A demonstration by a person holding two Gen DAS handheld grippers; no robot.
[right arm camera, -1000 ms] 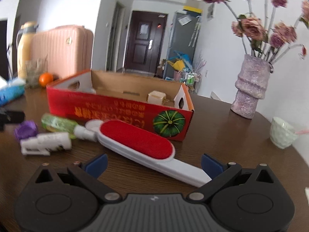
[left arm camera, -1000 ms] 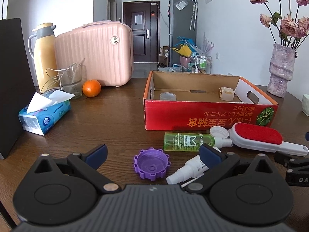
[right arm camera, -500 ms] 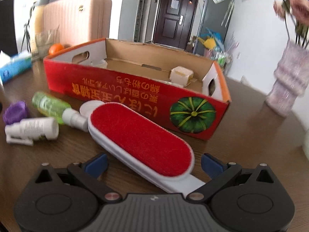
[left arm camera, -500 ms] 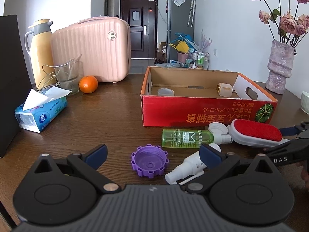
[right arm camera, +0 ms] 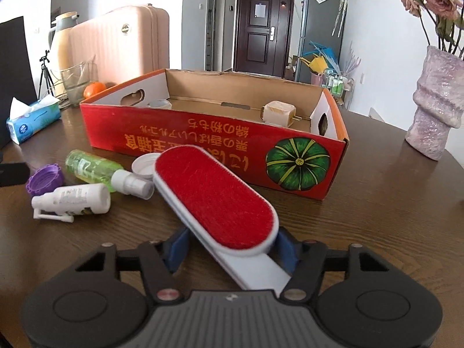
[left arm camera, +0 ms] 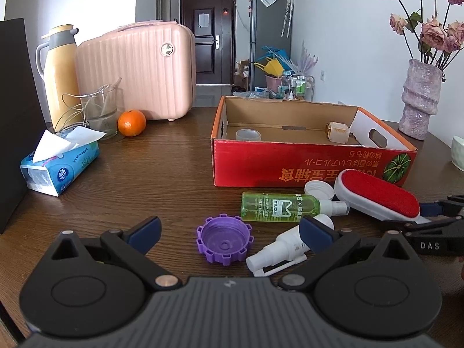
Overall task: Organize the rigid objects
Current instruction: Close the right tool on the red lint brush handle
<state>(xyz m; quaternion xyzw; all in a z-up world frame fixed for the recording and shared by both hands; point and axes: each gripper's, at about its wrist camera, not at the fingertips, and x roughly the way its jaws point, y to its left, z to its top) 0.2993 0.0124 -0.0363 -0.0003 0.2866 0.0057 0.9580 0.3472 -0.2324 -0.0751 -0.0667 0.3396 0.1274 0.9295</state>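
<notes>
A red cardboard box point(left arm camera: 313, 171) point(right arm camera: 203, 142) stands open on the wooden table, with a clear cup point(left arm camera: 248, 135) and a beige cube point(left arm camera: 337, 132) inside. In front lie a green spray bottle point(left arm camera: 278, 210), a white spray bottle point(left arm camera: 287, 245), a purple cap point(left arm camera: 224, 243), a white lid point(left arm camera: 319, 190) and a red lint brush point(right arm camera: 214, 194) point(left arm camera: 380, 197). My right gripper point(right arm camera: 232, 248) is shut on the brush's white handle. My left gripper point(left arm camera: 229, 230) is open above the purple cap, holding nothing.
A tissue pack point(left arm camera: 59, 166), an orange point(left arm camera: 131, 123), a glass cup point(left arm camera: 100, 113), a yellow thermos point(left arm camera: 61, 72) and a pink suitcase point(left arm camera: 139, 72) stand at the back left. A flower vase point(left arm camera: 420, 98) and a white bowl point(left arm camera: 458, 153) are at the right.
My right gripper moved forward over the lint brush handle and closed on it. My left gripper stayed almost still and open.
</notes>
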